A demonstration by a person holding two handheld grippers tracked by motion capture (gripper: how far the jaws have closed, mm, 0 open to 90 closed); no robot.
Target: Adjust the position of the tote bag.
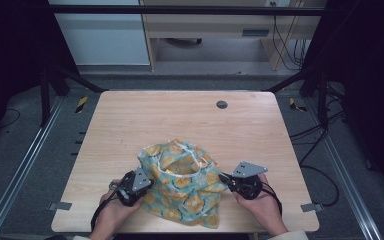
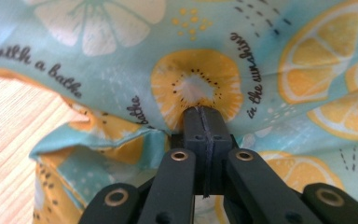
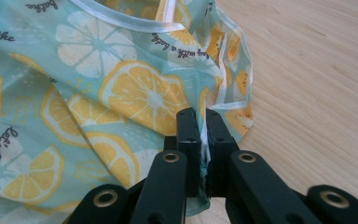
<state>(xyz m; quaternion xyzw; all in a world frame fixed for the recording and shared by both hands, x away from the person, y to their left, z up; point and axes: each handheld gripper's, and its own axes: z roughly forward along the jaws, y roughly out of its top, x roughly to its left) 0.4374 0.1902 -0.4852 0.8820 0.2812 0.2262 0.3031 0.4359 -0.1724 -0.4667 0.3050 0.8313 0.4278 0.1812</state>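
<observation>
Item: fruit-print cloth point(image 1: 185, 182), lower centre of frame, between both tongs. Left gripper point(image 1: 147, 183) clamps its left edge; right gripper point(image 1: 223, 177) pinches its right hem.

Far half of surface point(image 1: 180, 112) open; passage free there. Near centre blocked by crumpled fruit-print cloth point(image 1: 185, 187) (heaped, between both hands). Small grommet point(image 1: 222, 104) flush, far right.

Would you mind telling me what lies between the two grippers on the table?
In the high view, the fruit-print cloth fills the stretch between the left gripper and the right gripper; each is shut on one side of it.
</observation>
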